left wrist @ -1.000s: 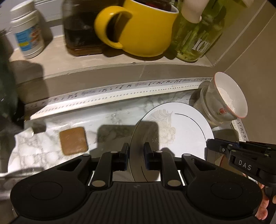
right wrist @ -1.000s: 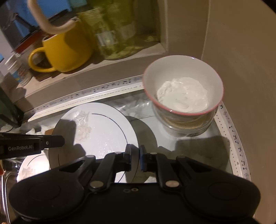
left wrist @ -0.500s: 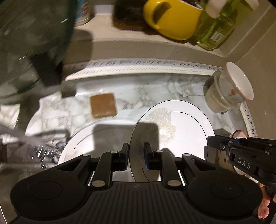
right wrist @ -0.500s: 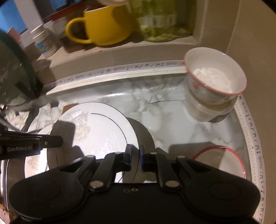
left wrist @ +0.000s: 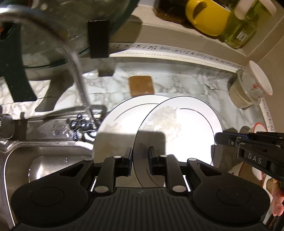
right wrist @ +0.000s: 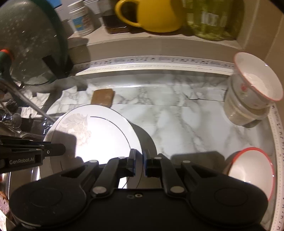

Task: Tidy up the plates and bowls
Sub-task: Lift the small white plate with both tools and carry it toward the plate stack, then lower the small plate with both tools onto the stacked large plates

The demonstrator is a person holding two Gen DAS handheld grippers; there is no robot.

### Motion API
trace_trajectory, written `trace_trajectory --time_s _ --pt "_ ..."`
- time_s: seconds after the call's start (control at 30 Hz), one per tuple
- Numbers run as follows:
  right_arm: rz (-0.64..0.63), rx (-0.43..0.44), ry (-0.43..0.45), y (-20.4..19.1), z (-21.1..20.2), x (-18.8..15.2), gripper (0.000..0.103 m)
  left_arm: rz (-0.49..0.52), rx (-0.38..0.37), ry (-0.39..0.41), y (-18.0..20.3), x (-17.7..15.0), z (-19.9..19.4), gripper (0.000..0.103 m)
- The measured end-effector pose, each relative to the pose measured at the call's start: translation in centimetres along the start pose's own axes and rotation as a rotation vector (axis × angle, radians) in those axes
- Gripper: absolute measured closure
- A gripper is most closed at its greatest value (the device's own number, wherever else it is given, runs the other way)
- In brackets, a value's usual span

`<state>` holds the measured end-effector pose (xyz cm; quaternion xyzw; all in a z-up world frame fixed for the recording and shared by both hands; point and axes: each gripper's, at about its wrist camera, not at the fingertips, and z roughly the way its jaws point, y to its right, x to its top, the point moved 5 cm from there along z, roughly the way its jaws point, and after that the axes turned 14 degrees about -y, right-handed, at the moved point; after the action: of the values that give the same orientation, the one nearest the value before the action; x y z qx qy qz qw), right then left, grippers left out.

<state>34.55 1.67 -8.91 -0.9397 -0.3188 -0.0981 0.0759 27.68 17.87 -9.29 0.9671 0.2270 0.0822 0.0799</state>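
Both tools have drawn back from the shelf wall since a second ago, carrying the plate (left wrist: 179,128) toward the sink (left wrist: 44,160); tap (left wrist: 76,74) and a second plate (left wrist: 120,124) are now in the left view. Left tool (left wrist: 140,157): fingers narrowed onto the near-left rim of the plate, gripping it. Right tool (right wrist: 139,164): fingers pinched on the same plate's near-right rim. Held plate sits above the worktop (right wrist: 168,110), partly overlapping the second plate, which lies at the sink edge. Stacked bowls (right wrist: 252,92) at the far right corner, tilted, on a clear container. Red-rimmed bowl (right wrist: 250,170) on the worktop near the right tool. Brown square pad (right wrist: 103,96) beyond the plates. Yellow mug (right wrist: 150,16) and green bottle (left wrist: 243,30) on the shelf behind
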Motion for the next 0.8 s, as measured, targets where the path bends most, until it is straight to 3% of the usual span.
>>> trace_trajectory --time_s 0.8 --pt "-0.060 -0.024 -0.066 -2.4 3.0 0.2 0.095 0.006 0.029 -0.031 -2.3 -0.5 2.1 0.086"
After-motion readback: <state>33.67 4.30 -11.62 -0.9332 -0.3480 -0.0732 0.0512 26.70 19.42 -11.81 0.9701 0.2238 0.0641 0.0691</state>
